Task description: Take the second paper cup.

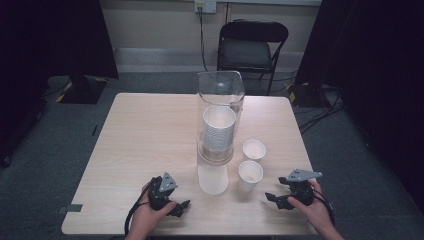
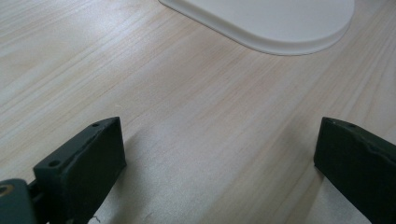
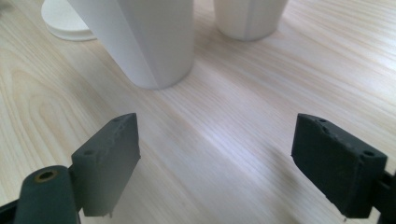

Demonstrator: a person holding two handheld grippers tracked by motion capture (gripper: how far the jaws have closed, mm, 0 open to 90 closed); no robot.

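Observation:
Two white paper cups stand upright on the wooden table point(image 1: 145, 135): the nearer cup point(image 1: 250, 175) and, just behind it, the farther cup point(image 1: 254, 149). To their left stands a tall clear container point(image 1: 220, 120) with a stack of white cups point(image 1: 218, 130) inside. A flat white rounded piece point(image 1: 212, 180) lies in front of it. My left gripper point(image 1: 181, 207) rests near the front edge, open and empty, its jaws point(image 2: 219, 163) facing the white piece point(image 2: 271, 23). My right gripper point(image 1: 273, 198) is open with nothing between its jaws point(image 3: 215, 158), a little short of the nearer cup point(image 3: 144, 42).
A black folding chair point(image 1: 252, 47) stands behind the table, with cables on the floor at the right. Dark curtains hang on both sides. Bare tabletop spreads left of the container.

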